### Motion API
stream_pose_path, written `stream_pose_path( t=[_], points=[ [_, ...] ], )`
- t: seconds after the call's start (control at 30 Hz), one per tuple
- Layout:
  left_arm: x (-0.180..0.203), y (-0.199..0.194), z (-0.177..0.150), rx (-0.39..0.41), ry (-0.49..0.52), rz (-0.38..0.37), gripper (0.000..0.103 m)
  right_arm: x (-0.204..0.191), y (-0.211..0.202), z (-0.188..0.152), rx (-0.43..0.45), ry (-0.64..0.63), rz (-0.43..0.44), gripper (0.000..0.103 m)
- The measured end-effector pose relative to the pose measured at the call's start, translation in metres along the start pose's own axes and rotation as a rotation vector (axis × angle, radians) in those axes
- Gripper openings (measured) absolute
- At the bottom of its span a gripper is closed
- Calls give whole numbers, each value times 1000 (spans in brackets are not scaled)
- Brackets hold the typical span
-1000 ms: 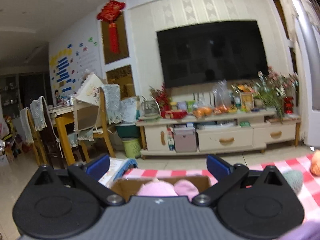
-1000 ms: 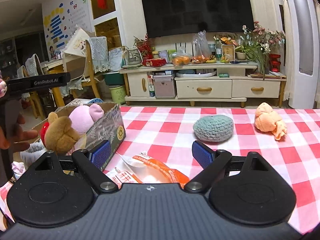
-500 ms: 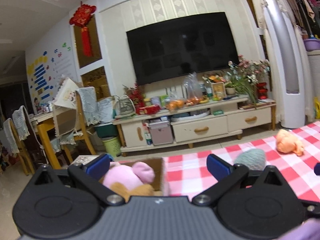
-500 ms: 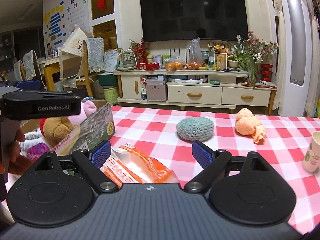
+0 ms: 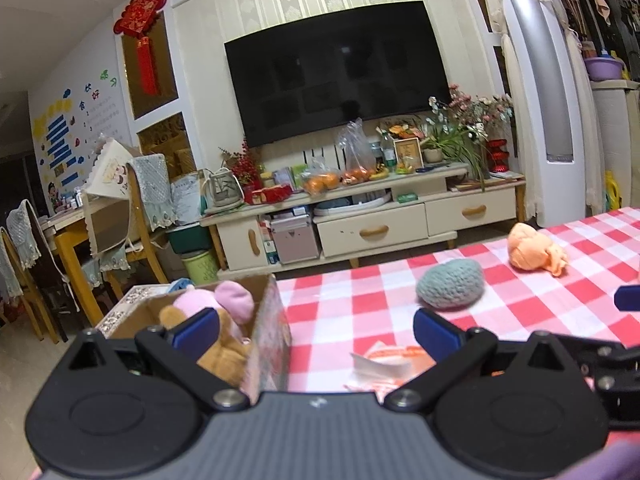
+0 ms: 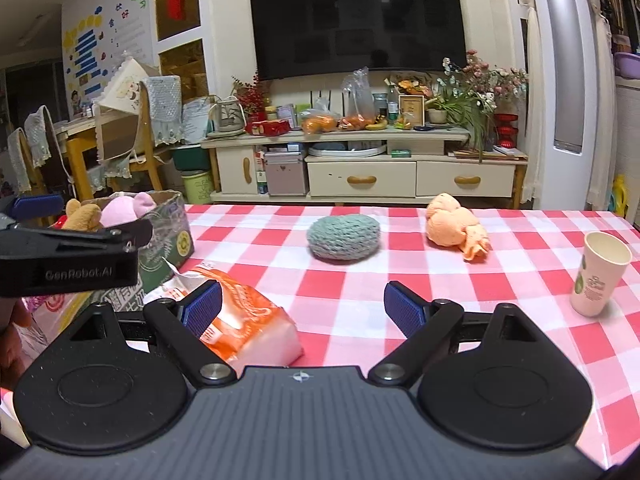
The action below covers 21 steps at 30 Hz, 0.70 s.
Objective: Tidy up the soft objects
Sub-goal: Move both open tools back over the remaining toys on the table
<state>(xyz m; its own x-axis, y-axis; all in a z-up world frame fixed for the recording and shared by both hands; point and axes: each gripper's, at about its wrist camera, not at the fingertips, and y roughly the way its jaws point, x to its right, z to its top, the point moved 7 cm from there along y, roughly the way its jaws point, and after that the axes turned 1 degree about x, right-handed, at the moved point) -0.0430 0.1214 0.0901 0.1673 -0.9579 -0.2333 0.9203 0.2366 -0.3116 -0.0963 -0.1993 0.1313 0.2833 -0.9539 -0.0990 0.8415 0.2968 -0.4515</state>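
Soft toys are split between a box and the bench. A teal crocheted round cushion (image 6: 343, 237) lies in the middle of the right wrist view on the red-and-white checked cloth of the bench (image 6: 520, 292); the same cushion sits right of centre in the left wrist view (image 5: 450, 283). An orange knitted doll (image 6: 456, 227) lies to its right, apart from it, and shows at the right edge of the left wrist view (image 5: 534, 249). An open cardboard box with printed sides (image 6: 170, 236) stands at the left of the right wrist view; a pink plush toy (image 6: 126, 209) and a brown plush bear (image 6: 83, 216) stick out of its top. In the left wrist view the box (image 5: 268, 344) sits lower left, with the pink plush (image 5: 218, 300) above the brown one (image 5: 222, 354).

An orange-and-white plastic packet (image 6: 244, 326) lies at lower left centre in the right wrist view, just beside the box. A cream paper cup (image 6: 600, 278) stands upright at the right edge.

The right claw (image 6: 302, 310) is spread wide and empty, its left blue pad in front of the packet. The left claw (image 5: 316, 330) is likewise spread and empty, hanging over the box edge and the cloth. It also shows at the left edge of the right wrist view (image 6: 60, 256). A hand (image 6: 12, 336) shows below it.
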Motion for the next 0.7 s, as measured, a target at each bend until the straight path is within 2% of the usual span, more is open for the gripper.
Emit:
stream_pose_path(
  t=[0.7],
  points=[
    [58, -14, -15, -53, 49, -40, 102, 26, -17, -13, 16, 21, -73, 103]
  ],
)
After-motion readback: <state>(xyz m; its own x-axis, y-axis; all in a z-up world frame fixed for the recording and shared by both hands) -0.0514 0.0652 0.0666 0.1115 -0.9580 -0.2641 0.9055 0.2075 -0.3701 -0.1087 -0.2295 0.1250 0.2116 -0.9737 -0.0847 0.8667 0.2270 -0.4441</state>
